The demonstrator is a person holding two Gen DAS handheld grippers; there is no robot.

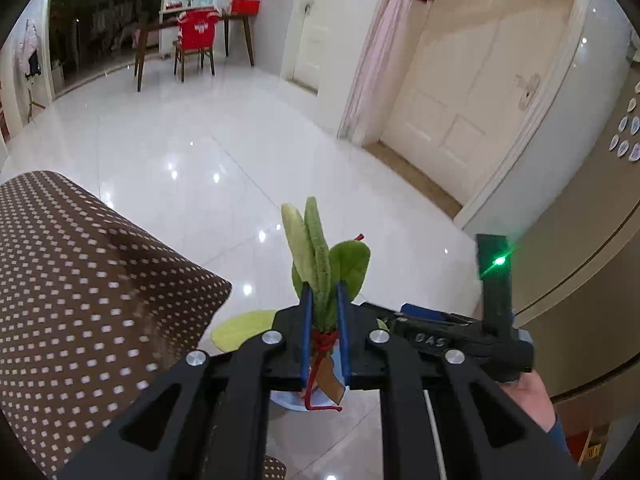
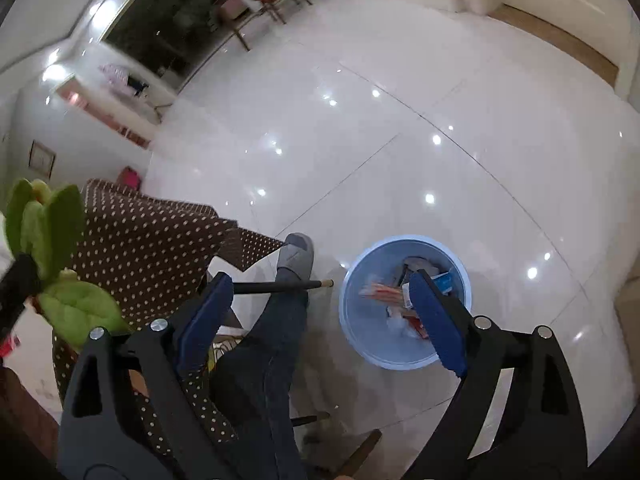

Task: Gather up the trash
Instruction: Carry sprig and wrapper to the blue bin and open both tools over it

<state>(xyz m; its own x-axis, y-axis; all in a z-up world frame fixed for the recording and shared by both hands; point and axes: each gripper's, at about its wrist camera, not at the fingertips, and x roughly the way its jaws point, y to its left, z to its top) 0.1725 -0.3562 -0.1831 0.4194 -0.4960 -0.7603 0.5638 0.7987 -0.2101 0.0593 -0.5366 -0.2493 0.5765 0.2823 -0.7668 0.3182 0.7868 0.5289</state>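
My left gripper (image 1: pixel 325 292) is shut on a bunch of green leaves (image 1: pixel 320 256) tied with red string, held upright in the air above the floor. The bunch also shows at the left edge of the right wrist view (image 2: pixel 52 248). My right gripper (image 2: pixel 320 288) is open and empty, held above a light blue trash bin (image 2: pixel 460 276) on the floor that holds several wrappers. The right gripper also shows in the left wrist view (image 1: pixel 460 332), just right of the left one. A bit of the blue bin (image 1: pixel 288 402) shows below the left gripper.
A table with a brown polka-dot cloth (image 1: pixel 80 280) is at the left, also in the right wrist view (image 2: pixel 152 240). The person's leg and grey slipper (image 2: pixel 296 256) are beside the bin. White tiled floor (image 2: pixel 400 140), a cream door (image 1: pixel 480 92) and a distant table with a red chair (image 1: pixel 196 40).
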